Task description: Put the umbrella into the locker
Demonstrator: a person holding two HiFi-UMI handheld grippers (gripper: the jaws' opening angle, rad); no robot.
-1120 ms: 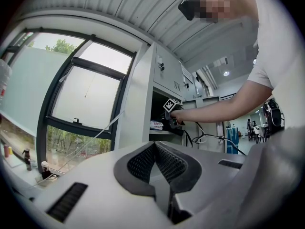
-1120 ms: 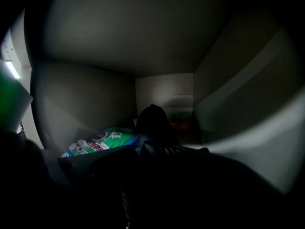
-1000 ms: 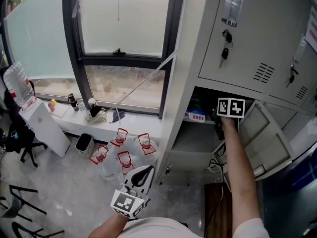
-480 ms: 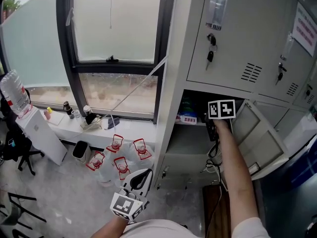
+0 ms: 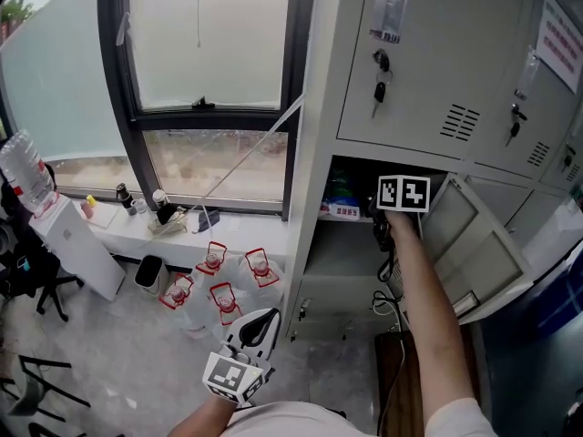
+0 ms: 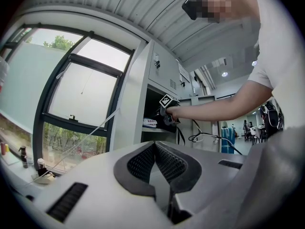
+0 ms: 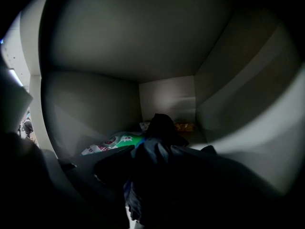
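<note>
The dark folded umbrella (image 7: 159, 128) lies inside the open locker compartment (image 5: 346, 248), its far end pointing at the back wall. My right gripper (image 7: 152, 151) reaches into that compartment with its jaws closed on the bunched fabric. In the head view only its marker cube and the forearm show at the locker mouth, and the right gripper (image 5: 381, 224) itself is mostly in shadow. My left gripper (image 5: 259, 324) hangs low by the body, shut and empty, its pads (image 6: 143, 163) meeting at the tip. The locker door (image 5: 474, 253) stands swung out to the right.
A green and white packet (image 7: 112, 142) lies on the compartment floor beside the umbrella. Small boxes (image 5: 342, 210) sit at the shelf's left. A cable (image 5: 392, 299) dangles below the compartment. Several water bottles (image 5: 219, 276) stand on the floor under the window, and keys (image 5: 378, 73) hang in the upper door.
The head camera has shifted, so the scene slides slightly left and up. The right gripper stays in the locker mouth and the left gripper stays low by the body.
</note>
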